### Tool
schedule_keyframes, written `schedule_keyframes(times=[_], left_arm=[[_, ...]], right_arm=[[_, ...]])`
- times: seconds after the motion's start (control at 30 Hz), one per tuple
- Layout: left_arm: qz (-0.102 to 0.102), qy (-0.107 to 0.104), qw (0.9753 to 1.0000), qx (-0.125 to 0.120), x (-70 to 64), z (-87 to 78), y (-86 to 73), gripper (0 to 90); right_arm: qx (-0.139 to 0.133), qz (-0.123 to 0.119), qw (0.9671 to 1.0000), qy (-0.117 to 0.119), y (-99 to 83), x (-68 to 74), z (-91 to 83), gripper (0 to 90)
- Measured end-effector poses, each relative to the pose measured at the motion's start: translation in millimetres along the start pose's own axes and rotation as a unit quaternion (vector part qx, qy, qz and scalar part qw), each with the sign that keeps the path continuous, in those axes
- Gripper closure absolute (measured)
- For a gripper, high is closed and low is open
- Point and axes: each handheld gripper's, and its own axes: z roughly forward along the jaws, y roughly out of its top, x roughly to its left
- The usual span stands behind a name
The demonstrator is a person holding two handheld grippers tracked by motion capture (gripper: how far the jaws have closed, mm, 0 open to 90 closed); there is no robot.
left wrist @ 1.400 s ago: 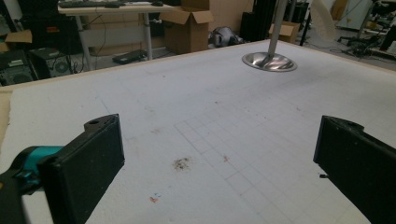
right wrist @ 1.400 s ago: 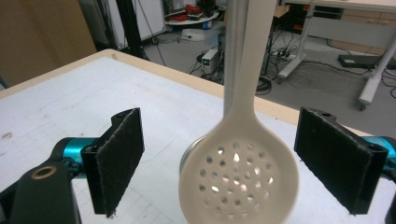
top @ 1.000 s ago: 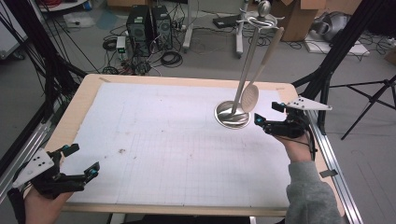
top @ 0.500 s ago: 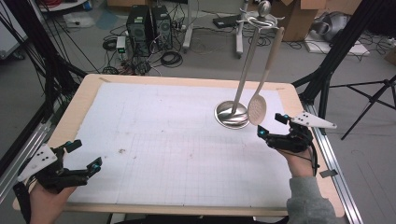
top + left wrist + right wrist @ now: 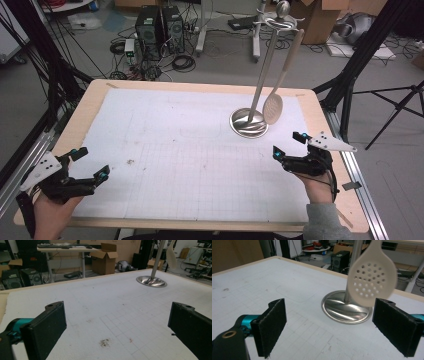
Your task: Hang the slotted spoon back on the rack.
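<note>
A metal utensil stand (image 5: 248,123) with a round base stands on the white mat at the right rear. A cream slotted spoon (image 5: 273,107) hangs from a hook at its top, its bowl just above the base's right side. My right gripper (image 5: 287,144) is open and holds nothing, a short way in front of the stand. In the right gripper view the spoon (image 5: 372,277) hangs between the wide-apart jaws, farther off, over the base (image 5: 342,308). My left gripper (image 5: 91,162) is open and holds nothing at the near left corner. The left gripper view shows the stand (image 5: 151,281) far away.
The wooden table (image 5: 90,102) carries a white gridded mat (image 5: 180,150) with small brown specks (image 5: 131,161). A tripod leg (image 5: 395,115) stands off the right edge. Computer towers (image 5: 157,22) and cables lie on the floor behind.
My right gripper has drawn back from the stand toward the near edge, open. The hanging spoon swings beside the pole. My left gripper has crept slightly forward and right.
</note>
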Motion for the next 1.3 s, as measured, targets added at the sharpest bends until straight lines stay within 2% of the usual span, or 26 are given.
schedule_keyframes(times=[0.27, 0.63, 1.3], left_arm=[[-0.003, 0.000, 1.0000, -0.003, 1.6, 1.6, -0.3, 2.1], [-0.003, -0.003, 1.0000, 0.001, 0.7, 4.5, -1.5, 2.1], [-0.003, -0.003, 1.0000, 0.008, 1.1, 6.5, -4.4, 2.1]], right_arm=[[0.006, -0.009, 0.9999, -0.008, -11.0, 5.3, -4.5, 10.9], [0.005, -0.002, 0.9998, -0.020, -27.6, 3.3, -15.0, 10.8], [0.000, 0.041, 0.9982, -0.043, -61.9, -13.8, -32.0, 10.8]])
